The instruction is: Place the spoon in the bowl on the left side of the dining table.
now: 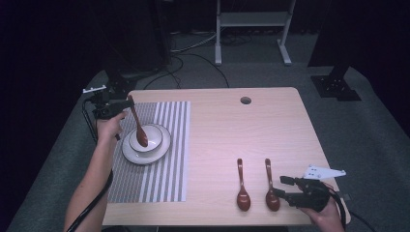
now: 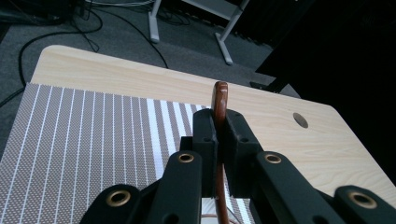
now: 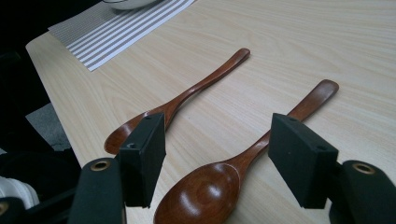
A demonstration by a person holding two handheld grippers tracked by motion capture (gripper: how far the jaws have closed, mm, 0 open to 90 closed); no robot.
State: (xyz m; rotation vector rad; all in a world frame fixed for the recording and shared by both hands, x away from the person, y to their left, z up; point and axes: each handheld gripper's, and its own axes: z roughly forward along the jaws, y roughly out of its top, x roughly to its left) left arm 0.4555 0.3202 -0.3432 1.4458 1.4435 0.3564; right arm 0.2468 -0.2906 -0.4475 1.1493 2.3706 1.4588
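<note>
My left claw (image 1: 126, 103) is clamped on the handle of a brown wooden spoon (image 1: 138, 126) whose bowl dips into the white bowl (image 1: 155, 134) on the striped placemat (image 1: 164, 179), while my right claw (image 1: 283, 186) stands apart over an unmarked spoon (image 1: 270, 186) lying on the surface (image 1: 241, 130).

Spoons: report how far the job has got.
Nothing looks finished yet. In hand: the left tongs are shut on one spoon by its handle, its head hanging over the bowl on the plate. Left: two spoons lie on the table; the right tongs stand open around the nearer spoon, beside the other spoon.
</note>
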